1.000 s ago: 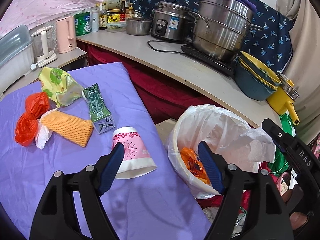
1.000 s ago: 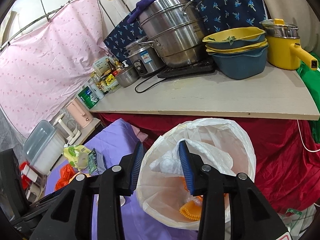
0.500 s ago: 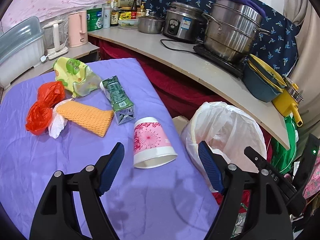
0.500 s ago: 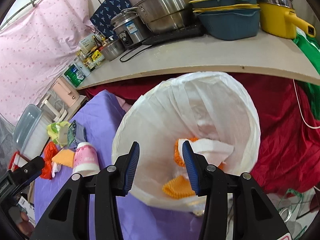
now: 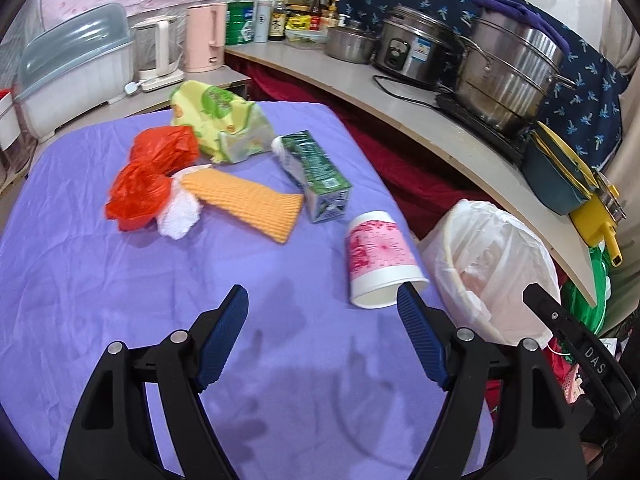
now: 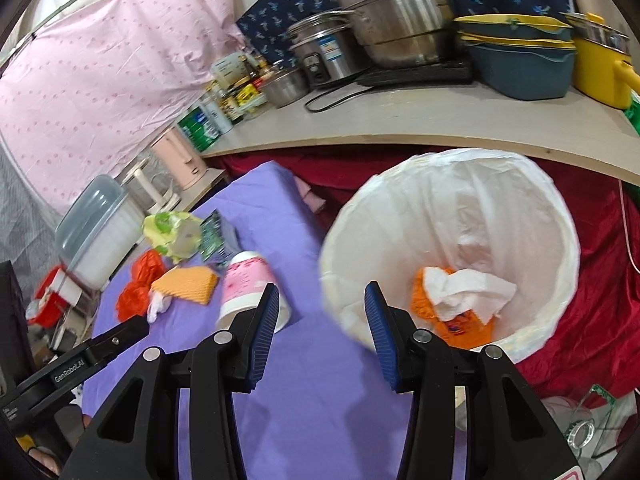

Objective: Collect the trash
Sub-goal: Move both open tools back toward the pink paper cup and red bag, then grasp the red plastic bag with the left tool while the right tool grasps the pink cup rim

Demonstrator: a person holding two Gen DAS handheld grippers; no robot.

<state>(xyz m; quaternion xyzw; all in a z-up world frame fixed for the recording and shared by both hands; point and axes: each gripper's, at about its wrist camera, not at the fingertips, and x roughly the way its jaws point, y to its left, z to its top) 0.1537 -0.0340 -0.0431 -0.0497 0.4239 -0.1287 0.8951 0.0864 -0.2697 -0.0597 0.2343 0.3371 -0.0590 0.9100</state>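
One paper cup [image 5: 378, 258], one carton [image 5: 316, 176], two red bags [image 5: 150, 176], one lined bin [image 6: 452, 240]

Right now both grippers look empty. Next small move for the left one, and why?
Probably ease the open left gripper forward and slightly right to straddle the pink paper cup. The cup lies on its side on the purple cloth, is the nearest trash, and sits beside the lined bin. The right gripper is open by the bin.

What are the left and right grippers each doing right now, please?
Left gripper: open, holding nothing, above the purple cloth.
Right gripper: open, holding nothing, beside the bin.
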